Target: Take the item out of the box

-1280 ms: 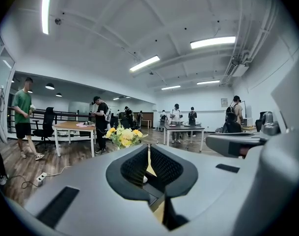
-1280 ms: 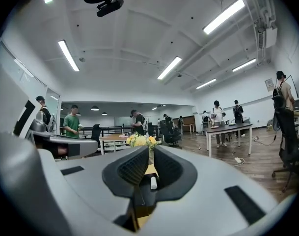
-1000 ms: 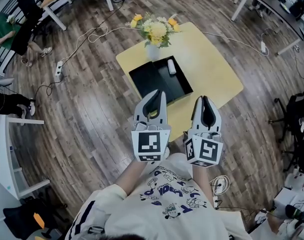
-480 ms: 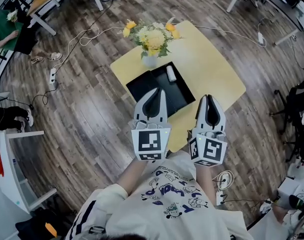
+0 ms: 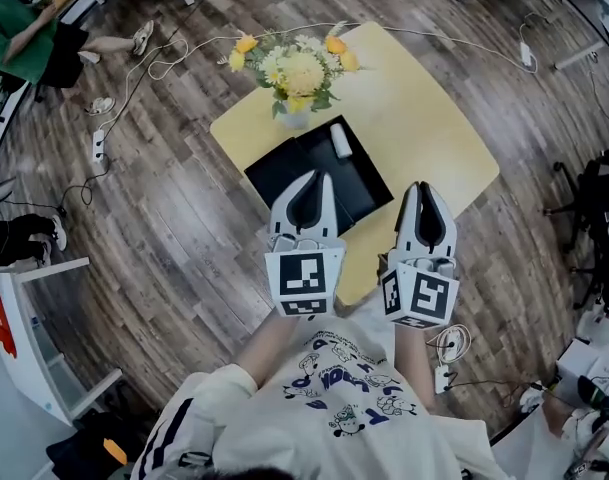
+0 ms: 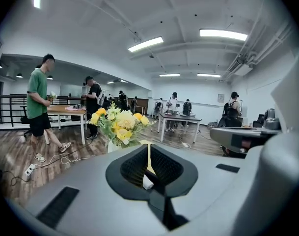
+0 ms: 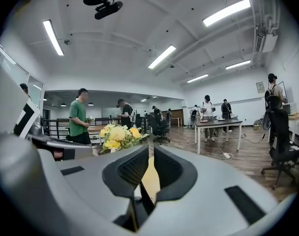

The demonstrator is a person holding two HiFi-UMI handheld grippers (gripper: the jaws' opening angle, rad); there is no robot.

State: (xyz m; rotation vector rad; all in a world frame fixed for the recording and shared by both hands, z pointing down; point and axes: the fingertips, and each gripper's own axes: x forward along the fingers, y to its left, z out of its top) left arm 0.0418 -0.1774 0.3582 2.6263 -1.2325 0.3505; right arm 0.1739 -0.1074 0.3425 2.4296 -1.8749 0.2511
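Presently left gripper [image 5: 319, 176] and right gripper [image 5: 424, 185] stand closed, empty; reaching the item [image 5: 340, 140] at 12 o'clock in the box [image 5: 284, 168] could topple the vase [image 5: 292, 118] beyond.

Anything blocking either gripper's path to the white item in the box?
Nothing visible. The white item lies uncovered in the open black box. The flower vase stands beyond it, off the path of the left gripper and right gripper.
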